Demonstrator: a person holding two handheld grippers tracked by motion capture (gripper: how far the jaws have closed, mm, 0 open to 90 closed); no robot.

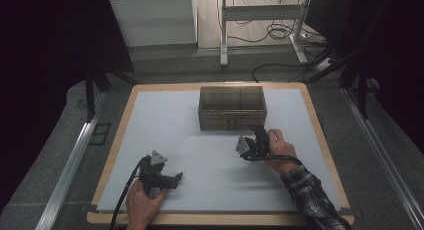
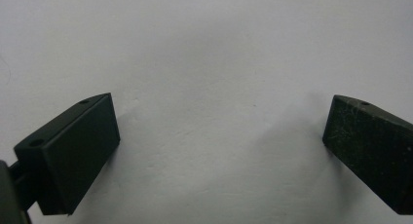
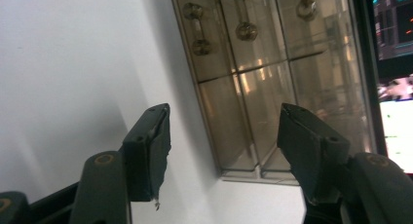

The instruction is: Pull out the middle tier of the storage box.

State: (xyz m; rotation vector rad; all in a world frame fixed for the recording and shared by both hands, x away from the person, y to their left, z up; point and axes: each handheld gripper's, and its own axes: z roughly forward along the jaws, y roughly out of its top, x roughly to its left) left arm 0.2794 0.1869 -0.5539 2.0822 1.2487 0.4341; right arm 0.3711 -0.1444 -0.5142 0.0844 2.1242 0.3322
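Drawer box (image 1: 232,108) stands at the bench's (image 1: 210,160) twelve o'clock, just beyond the right gripper (image 1: 258,132), whose half-open, empty fingers (image 3: 148,151) should square to its front before closing, I judge.

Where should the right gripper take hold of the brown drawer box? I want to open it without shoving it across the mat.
Probably one of the small dumbbell-shaped drawer handles on the front of the drawer box, approached from the person's side. The handles stand proud of the flat front; the right gripper, jaws open, already points there.
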